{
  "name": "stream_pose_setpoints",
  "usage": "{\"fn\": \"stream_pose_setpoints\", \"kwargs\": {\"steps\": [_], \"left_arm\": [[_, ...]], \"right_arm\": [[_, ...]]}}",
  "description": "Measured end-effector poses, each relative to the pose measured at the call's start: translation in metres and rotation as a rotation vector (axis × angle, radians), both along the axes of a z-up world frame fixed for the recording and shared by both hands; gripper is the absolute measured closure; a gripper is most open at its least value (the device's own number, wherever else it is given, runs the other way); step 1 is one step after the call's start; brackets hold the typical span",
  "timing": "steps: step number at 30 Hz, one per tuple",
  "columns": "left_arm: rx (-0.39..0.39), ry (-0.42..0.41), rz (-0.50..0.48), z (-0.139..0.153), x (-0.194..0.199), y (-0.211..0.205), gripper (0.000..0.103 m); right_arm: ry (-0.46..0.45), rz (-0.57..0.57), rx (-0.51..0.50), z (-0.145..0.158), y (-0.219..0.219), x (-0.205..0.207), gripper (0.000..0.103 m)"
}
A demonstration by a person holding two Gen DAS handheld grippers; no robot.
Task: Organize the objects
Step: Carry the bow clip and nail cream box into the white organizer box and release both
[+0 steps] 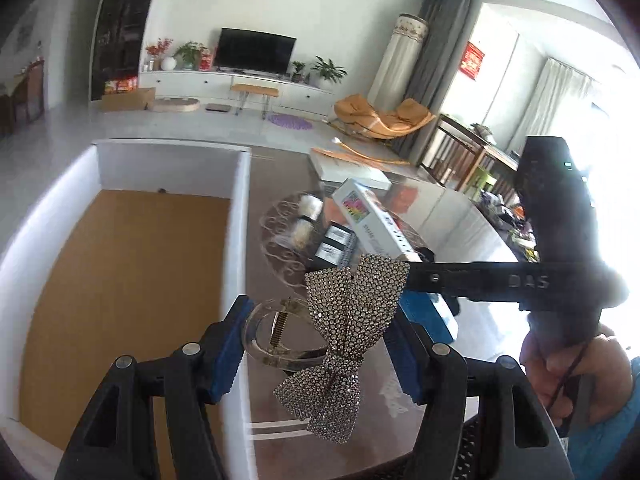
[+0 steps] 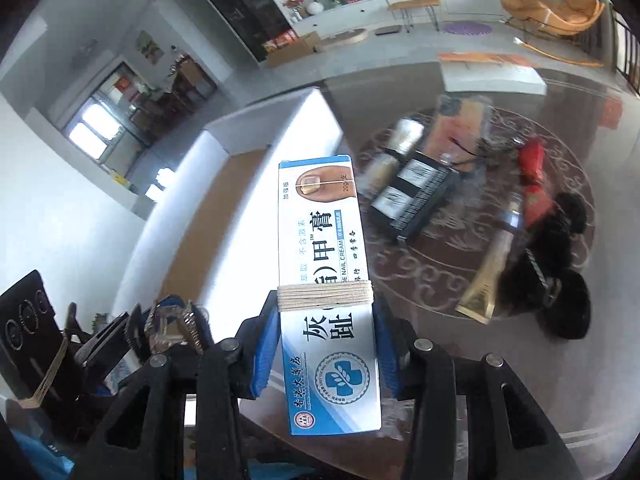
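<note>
Underneath everything, the glossy brown table [image 2: 520,400] carries a white-walled box [image 1: 240,216] with a cardboard-brown floor, standing at its left side. Right of the box, a loose cluster lies on the table's scroll pattern: a black packet [image 2: 412,192] with two pale labels, a gold tube [image 2: 490,270] pointing its cap away from the camera, a black furry piece [image 2: 560,264] just beside the tube, and a red wrapper [image 2: 532,180] behind it. The right gripper [image 2: 326,344] is clamped on a blue-and-white nail cream carton [image 2: 324,264], its blue pads pressing both long sides just below a band of pale string wound around the carton, which reaches out over the box's right wall. The left gripper [image 1: 320,344] holds a clear hair clip [image 1: 276,332] topped with a rhinestone bow [image 1: 348,328], both pads against it, above the table just right of the box wall.
</note>
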State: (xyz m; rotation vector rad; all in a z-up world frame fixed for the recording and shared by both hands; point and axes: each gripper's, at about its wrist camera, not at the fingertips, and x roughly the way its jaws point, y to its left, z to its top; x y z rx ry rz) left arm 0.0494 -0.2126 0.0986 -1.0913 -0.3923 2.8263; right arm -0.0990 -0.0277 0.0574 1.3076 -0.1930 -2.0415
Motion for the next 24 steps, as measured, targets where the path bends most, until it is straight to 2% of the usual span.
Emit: {"fn": "stream_pose_setpoints", "kwargs": {"steps": [4, 8, 9, 10, 11, 12, 13, 14, 16, 18, 20, 22, 24], "left_arm": [[-0.119, -0.032, 0.195, 0.000, 0.009, -0.073, 0.040], [-0.199, -0.160, 0.404, -0.025, 0.010, -0.135, 0.039], [-0.216, -0.201, 0.469, -0.033, 0.010, -0.147, 0.035], [-0.222, -0.236, 0.527, -0.042, 0.012, -0.158, 0.031], [-0.220, -0.266, 0.567, -0.050, 0.013, -0.166, 0.021], [-0.210, -0.285, 0.591, -0.058, 0.015, -0.171, 0.020], [-0.194, -0.292, 0.597, -0.063, 0.017, -0.173, 0.020], [-0.182, -0.291, 0.595, -0.066, 0.018, -0.172, 0.020], [-0.189, -0.275, 0.583, -0.068, 0.018, -0.162, 0.020], [-0.192, -0.247, 0.543, -0.066, 0.010, -0.143, 0.020], [-0.179, -0.209, 0.468, -0.060, 0.000, -0.116, 0.020], [-0.154, -0.159, 0.366, -0.048, -0.012, -0.083, 0.020], [-0.123, -0.107, 0.246, -0.032, -0.021, -0.045, 0.020]], "right_arm": [[-0.026, 0.113, -0.129, 0.036, -0.077, 0.027, 0.059], [-0.050, 0.225, -0.173, 0.036, -0.157, 0.050, 0.058], [-0.070, 0.251, -0.188, 0.030, -0.172, 0.053, 0.057], [-0.097, 0.262, -0.202, 0.022, -0.185, 0.056, 0.053], [-0.116, 0.257, -0.194, 0.015, -0.194, 0.058, 0.037], [-0.122, 0.247, -0.169, 0.008, -0.200, 0.060, 0.030], [-0.104, 0.241, -0.144, 0.004, -0.201, 0.062, 0.024], [-0.068, 0.239, -0.127, 0.002, -0.197, 0.065, 0.024], [0.043, 0.218, -0.064, 0.005, -0.182, 0.071, 0.023], [0.161, 0.157, 0.003, 0.007, -0.157, 0.071, 0.018], [0.256, 0.062, 0.067, 0.003, -0.120, 0.065, 0.010], [0.320, -0.041, 0.142, -0.006, -0.079, 0.059, 0.010], [0.334, -0.164, 0.216, -0.019, -0.031, 0.052, 0.010]]}}
